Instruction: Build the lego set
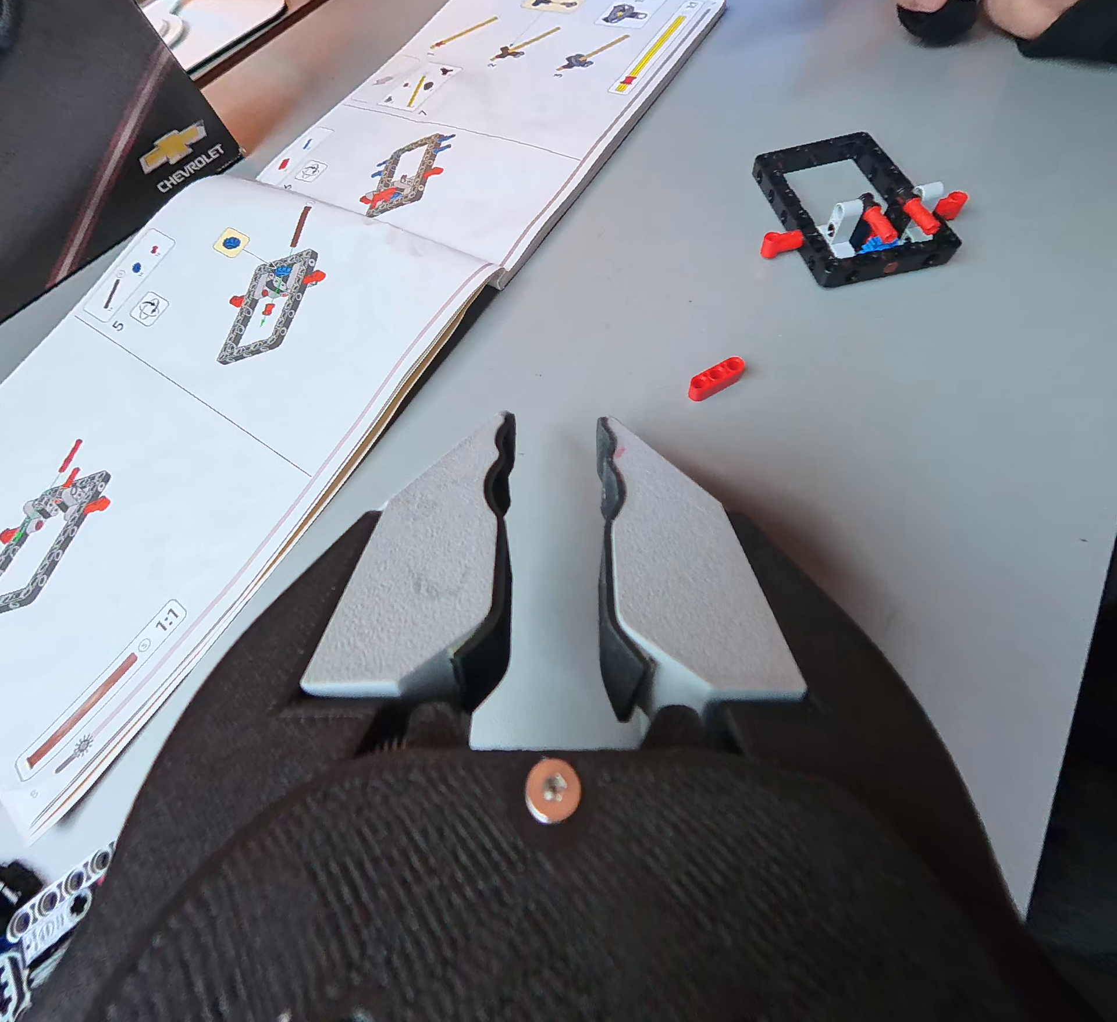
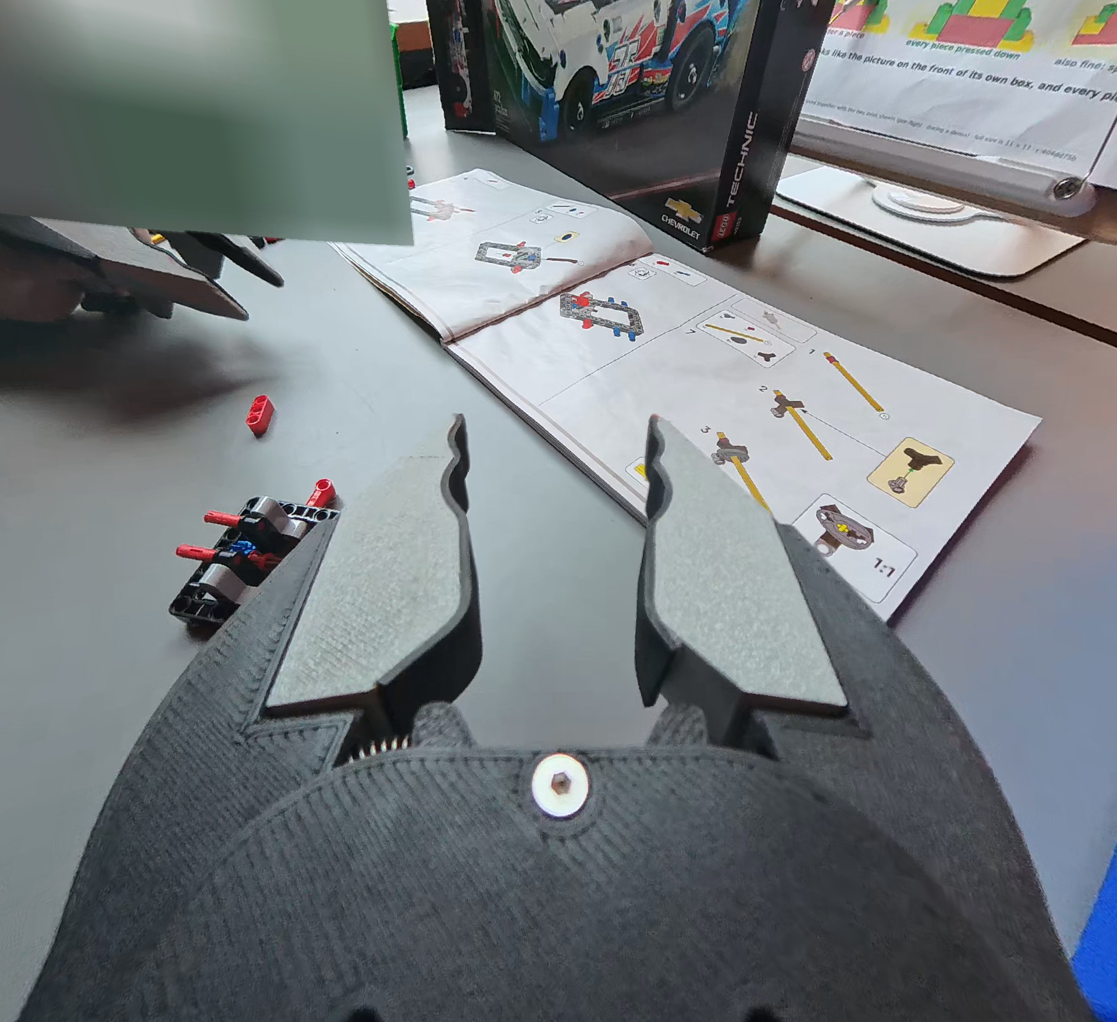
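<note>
Grey-padded left gripper (image 1: pixel 556 428) and right gripper (image 2: pixel 553 428) gape empty.

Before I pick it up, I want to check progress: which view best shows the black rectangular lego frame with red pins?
The left wrist view: the black rectangular lego frame with red pins lies whole and unobstructed on the grey table. In the right wrist view, that gripper's own left finger hides part of it.
</note>
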`<state>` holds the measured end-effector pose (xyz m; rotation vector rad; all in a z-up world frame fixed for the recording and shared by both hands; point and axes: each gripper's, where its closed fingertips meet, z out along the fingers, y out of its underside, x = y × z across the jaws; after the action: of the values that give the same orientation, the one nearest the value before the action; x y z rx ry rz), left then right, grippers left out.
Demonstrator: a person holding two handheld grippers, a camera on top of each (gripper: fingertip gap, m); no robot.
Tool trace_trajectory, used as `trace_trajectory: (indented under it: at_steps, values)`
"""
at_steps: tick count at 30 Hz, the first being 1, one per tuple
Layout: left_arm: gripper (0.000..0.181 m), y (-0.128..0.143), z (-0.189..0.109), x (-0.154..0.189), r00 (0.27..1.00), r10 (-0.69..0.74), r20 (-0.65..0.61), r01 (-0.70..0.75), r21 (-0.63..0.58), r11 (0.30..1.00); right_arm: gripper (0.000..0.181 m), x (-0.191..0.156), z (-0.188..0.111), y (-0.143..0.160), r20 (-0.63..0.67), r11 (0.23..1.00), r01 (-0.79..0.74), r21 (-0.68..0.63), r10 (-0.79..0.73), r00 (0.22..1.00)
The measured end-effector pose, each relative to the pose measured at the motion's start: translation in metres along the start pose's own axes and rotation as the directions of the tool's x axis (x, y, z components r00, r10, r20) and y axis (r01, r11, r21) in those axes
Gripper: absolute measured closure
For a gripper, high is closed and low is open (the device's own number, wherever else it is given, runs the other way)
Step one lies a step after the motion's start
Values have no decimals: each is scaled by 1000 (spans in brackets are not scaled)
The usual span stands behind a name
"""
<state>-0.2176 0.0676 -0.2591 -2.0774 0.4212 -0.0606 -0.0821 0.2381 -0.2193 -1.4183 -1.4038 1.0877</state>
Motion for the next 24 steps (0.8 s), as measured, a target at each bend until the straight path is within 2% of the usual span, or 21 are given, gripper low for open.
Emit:
trace_trajectory:
  at_steps: [24]
  values:
    - [157,-1,4,0,1000,-6,-7,6,4,1000,130,3,6,9,-1,999,-14,-44,14,1000]
